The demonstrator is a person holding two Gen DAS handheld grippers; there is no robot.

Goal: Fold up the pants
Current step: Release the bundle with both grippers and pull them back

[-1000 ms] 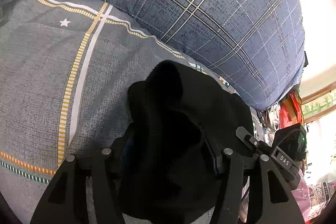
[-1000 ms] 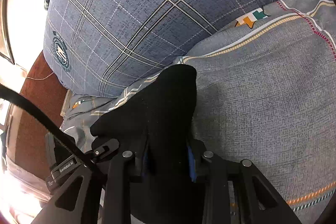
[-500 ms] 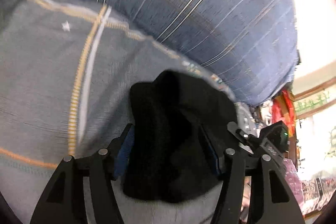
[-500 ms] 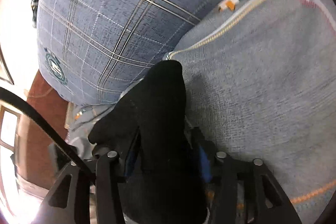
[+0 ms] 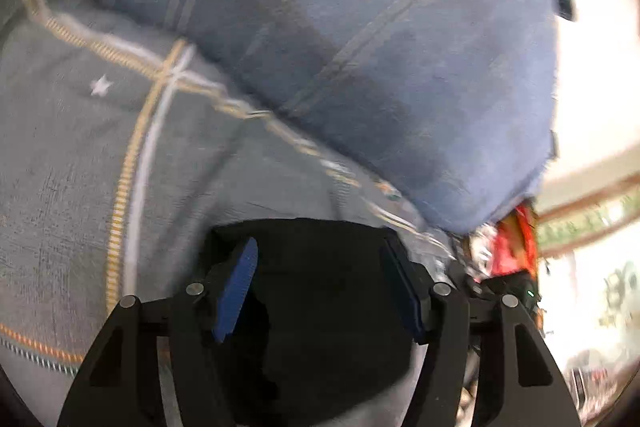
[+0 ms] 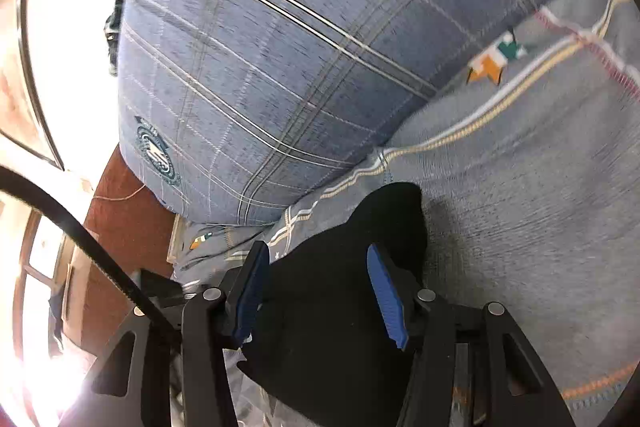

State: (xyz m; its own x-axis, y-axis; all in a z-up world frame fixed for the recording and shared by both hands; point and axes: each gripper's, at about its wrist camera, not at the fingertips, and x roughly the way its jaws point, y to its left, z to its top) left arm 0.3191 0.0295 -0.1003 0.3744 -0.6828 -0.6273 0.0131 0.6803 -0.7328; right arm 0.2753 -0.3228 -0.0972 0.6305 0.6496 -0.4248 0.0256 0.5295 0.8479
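Looking along our left gripper [image 5: 320, 287], fingers spread, we see the black pants [image 5: 320, 307] lying between them on the grey bedsheet [image 5: 72, 167]; our right gripper [image 6: 316, 287], likewise spread, straddles the pants [image 6: 340, 299]; beyond the fingertips lies a blue plaid pillow [image 6: 280, 67]; leftward, red-brown floor [image 6: 124, 219].

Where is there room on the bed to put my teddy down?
Bare grey sheet lies right of the black pants, below the plaid pillow. More sheet lies left of them by the white star. It is crowded under both open grippers.
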